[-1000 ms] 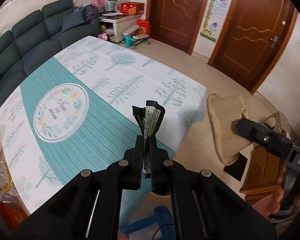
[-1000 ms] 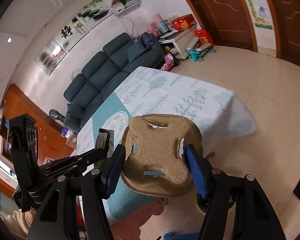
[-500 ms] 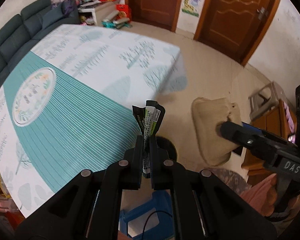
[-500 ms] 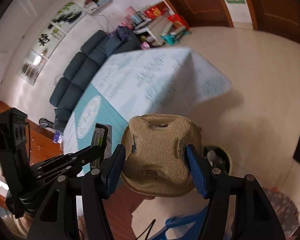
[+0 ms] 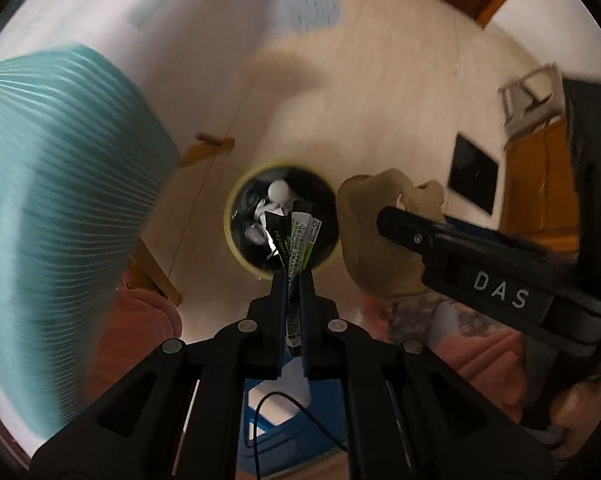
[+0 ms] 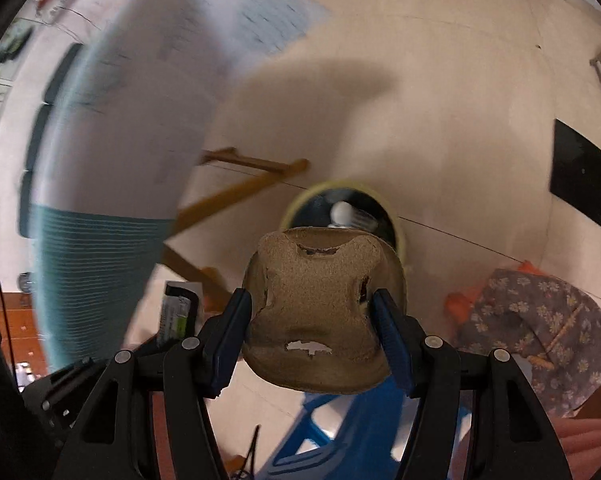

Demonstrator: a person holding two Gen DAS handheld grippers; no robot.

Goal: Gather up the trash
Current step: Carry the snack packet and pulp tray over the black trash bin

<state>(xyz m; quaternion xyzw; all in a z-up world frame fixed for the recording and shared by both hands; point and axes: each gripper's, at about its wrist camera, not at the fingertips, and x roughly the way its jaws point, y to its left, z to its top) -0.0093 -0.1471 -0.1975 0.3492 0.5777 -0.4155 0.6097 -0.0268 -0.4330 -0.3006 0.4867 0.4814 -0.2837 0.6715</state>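
My left gripper [image 5: 291, 280] is shut on a black and green wrapper [image 5: 296, 240], pointing straight down over a round bin [image 5: 236, 236] with a yellow-green rim that holds white trash. My right gripper [image 6: 311, 310] is shut on a brown pulp cup tray [image 6: 320, 308], its blue pads pressing both sides. The same tray [image 5: 384, 232] hangs just right of the bin in the left wrist view. In the right wrist view the bin [image 6: 300, 204] lies just beyond the tray, and the wrapper [image 6: 176, 314] shows at lower left.
The table with its teal and white cloth [image 5: 60, 184] stands left of the bin, its wooden legs [image 6: 236, 192] close by. A blue plastic stool [image 6: 340, 420] is under the grippers. A person's pink sleeve [image 5: 140, 328] and floral clothing [image 6: 540, 328] are near. A black mat [image 6: 578, 176] lies at right.
Both grippers have dropped and tipped from facing the table and room to looking down at the floor. The bin has come into view right beneath them. Both grips are unchanged.
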